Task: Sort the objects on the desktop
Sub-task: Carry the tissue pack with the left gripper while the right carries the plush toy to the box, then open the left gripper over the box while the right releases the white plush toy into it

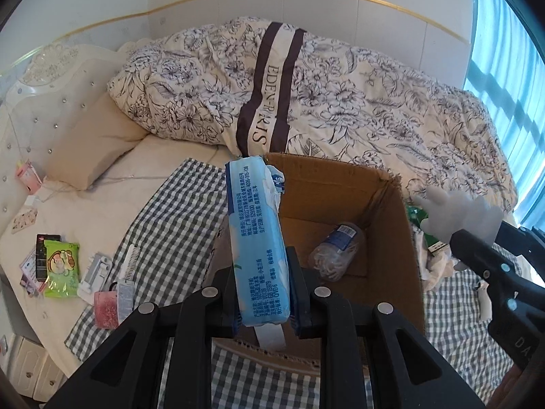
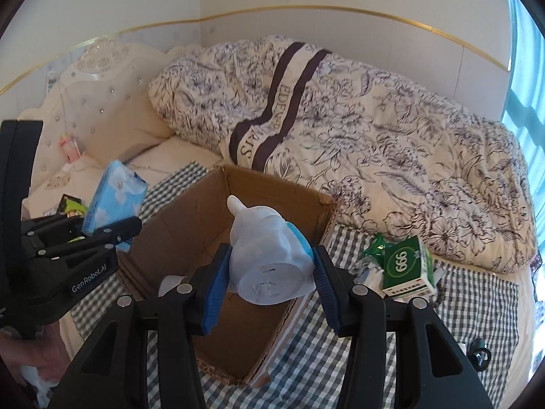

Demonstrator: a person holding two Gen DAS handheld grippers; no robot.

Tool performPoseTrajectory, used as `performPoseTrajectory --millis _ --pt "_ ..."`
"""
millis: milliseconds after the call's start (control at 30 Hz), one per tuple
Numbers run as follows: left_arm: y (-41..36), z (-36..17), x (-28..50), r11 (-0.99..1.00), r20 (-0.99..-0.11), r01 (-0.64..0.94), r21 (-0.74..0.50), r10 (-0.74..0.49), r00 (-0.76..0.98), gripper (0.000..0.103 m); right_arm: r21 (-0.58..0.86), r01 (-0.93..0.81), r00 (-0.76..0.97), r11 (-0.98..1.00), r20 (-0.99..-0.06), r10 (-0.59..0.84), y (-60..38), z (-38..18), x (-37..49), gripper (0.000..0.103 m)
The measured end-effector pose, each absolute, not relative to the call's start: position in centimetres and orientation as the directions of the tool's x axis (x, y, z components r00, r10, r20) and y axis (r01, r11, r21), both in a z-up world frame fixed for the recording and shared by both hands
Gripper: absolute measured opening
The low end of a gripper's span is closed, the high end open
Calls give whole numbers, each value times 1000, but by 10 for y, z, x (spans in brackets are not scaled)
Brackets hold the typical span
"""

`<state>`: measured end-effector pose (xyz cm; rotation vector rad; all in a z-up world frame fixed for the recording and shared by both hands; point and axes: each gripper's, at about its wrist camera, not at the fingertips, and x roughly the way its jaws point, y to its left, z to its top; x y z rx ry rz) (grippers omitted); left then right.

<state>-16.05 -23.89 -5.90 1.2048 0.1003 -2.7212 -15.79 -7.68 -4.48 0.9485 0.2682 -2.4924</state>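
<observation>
My left gripper [image 1: 262,286] is shut on a blue tissue pack [image 1: 255,235], held upright over the left wall of an open cardboard box [image 1: 405,248]. From the right wrist view the same tissue pack [image 2: 114,197] shows at the box's left side. My right gripper [image 2: 269,272] is shut on a pale white figurine [image 2: 269,262], held over the cardboard box [image 2: 190,225]. That figurine [image 1: 460,214] appears past the box's right wall in the left wrist view. A clear plastic bottle [image 1: 337,248] lies inside the box.
The box stands on a checked cloth [image 1: 170,225] spread over a bed with a floral duvet [image 1: 340,95]. Small packets, a comb and cards [image 1: 61,259] lie left of the cloth. A green and white 999 box [image 2: 408,266] sits right of the carton.
</observation>
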Motion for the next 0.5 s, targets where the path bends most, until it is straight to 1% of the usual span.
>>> performPoseTrajectory --millis 133,333,500 --pt "-241 -72 -177 -985 -769 172 11 -118 -629 21 -24 488 -631 -872 -700 -334 -85 -58 -173 48" --pt "-242 -95 -199 -988 -839 154 15 -96 -536 21 -62 514 -561 -855 -779 -280 -101 -83 -192 48" --pt "-237 -111 -209 -992 -878 124 20 -77 -472 21 -70 527 -499 -847 -832 -242 -108 -104 -204 47"
